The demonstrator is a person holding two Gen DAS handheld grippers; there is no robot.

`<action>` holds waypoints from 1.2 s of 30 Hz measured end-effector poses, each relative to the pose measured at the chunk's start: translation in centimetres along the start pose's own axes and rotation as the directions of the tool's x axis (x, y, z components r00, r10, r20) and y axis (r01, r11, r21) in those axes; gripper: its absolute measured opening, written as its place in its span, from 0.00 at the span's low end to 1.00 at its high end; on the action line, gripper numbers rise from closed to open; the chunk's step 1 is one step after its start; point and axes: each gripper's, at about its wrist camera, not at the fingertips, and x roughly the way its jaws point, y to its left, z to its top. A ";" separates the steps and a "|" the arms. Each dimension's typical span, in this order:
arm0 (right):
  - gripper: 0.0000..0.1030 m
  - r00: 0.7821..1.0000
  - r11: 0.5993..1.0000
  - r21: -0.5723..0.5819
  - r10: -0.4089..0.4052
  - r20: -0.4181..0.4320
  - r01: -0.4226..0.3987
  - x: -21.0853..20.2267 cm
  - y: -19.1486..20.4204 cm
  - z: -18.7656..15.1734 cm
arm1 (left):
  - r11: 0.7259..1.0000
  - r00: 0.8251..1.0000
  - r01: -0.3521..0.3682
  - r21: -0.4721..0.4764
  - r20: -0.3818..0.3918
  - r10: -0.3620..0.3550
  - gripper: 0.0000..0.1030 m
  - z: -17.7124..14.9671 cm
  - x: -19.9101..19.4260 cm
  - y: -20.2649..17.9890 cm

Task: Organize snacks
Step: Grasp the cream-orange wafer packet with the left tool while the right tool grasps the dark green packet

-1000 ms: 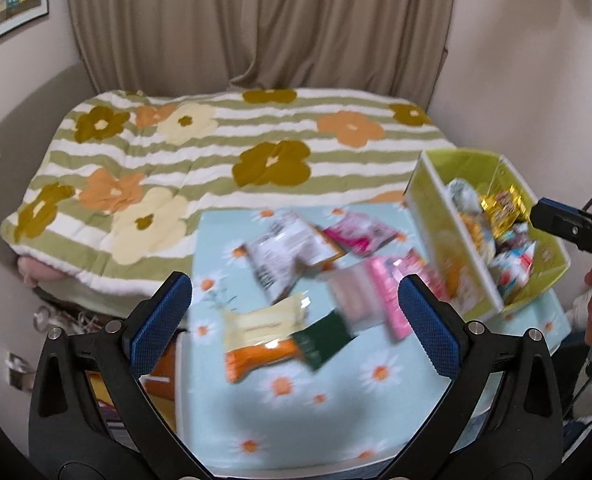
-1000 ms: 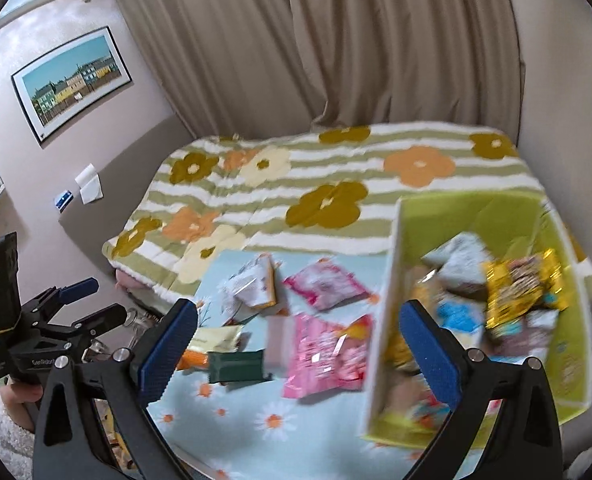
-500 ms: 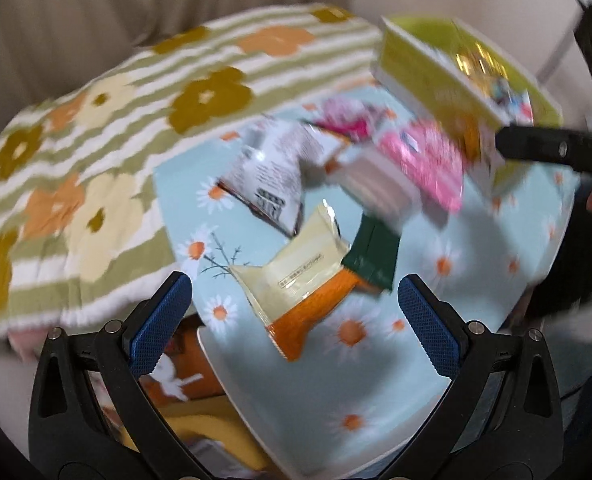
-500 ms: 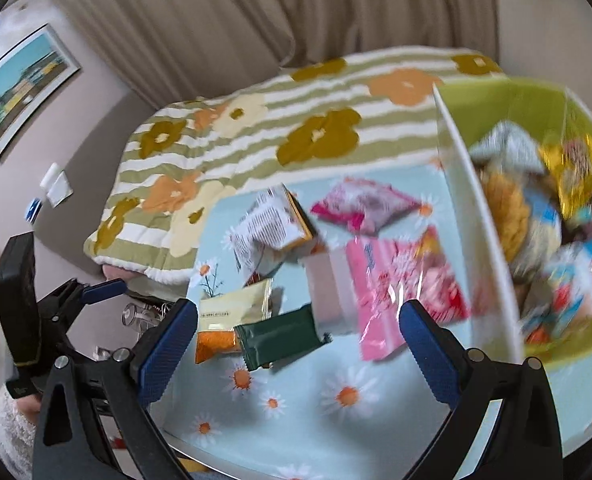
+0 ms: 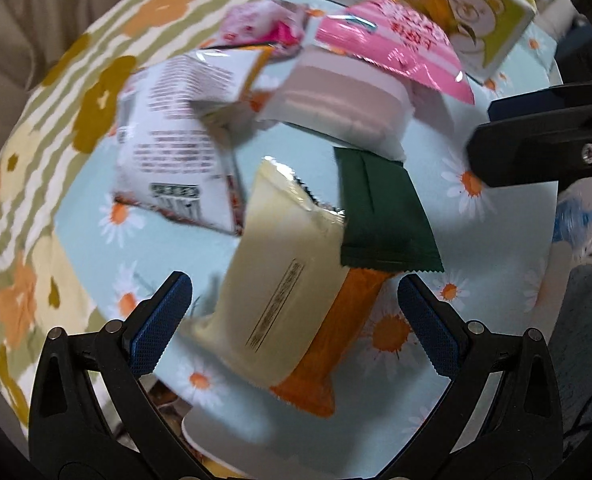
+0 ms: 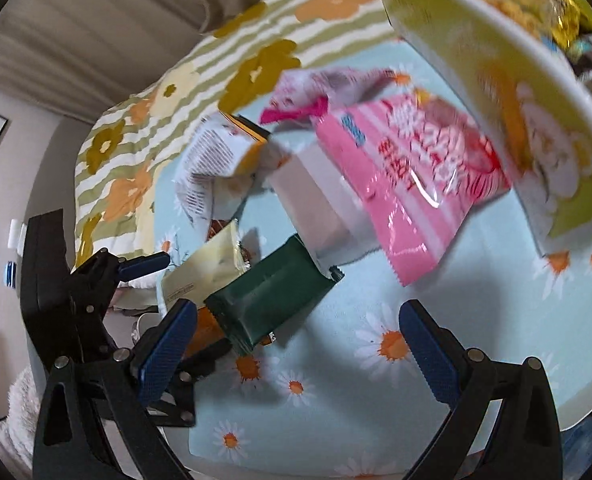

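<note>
Loose snack packs lie on a daisy-print table (image 5: pixel 476 280). A cream packet (image 5: pixel 279 280) overlaps an orange packet (image 5: pixel 336 344) and a dark green packet (image 5: pixel 380 212). My left gripper (image 5: pixel 296 328) is open, its fingers straddling the cream and orange packets from just above. Farther back lie a white bag (image 5: pixel 175 140), a pale box (image 5: pixel 344 100) and pink bags (image 5: pixel 392 44). The yellow-green snack box (image 6: pixel 496 92) stands at the right, holding several snacks. My right gripper (image 6: pixel 296 344) is open, hovering near the green packet (image 6: pixel 267 296).
A bed with a striped flower blanket (image 5: pixel 55 128) runs along the table's far and left side. Curtains (image 6: pixel 95 32) hang behind it. The table's near edge (image 6: pixel 576 400) curves off at lower right. The left gripper's body (image 6: pixel 79 288) shows at left in the right wrist view.
Both grippers have dropped lower and closer to the table. The left one now straddles the cream and orange packets; the right one has closed in on the green packet.
</note>
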 end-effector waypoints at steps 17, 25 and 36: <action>0.98 0.998 0.997 0.081 0.000 -0.061 0.005 2.9 -0.7 1.0 | 0.999 0.999 -0.001 -0.042 -0.054 -0.001 0.68 -1.8 0.9 0.4; 0.98 0.997 0.998 0.048 -0.048 -0.062 0.051 4.2 0.7 0.4 | 0.995 0.998 -0.005 -0.100 -0.065 -0.001 0.67 -4.0 -0.7 -0.1; 0.97 0.963 0.961 -0.064 -0.267 0.039 0.269 6.1 3.1 -0.3 | 0.994 0.998 -0.001 -0.110 -0.058 -0.005 0.67 -4.9 -1.4 -0.6</action>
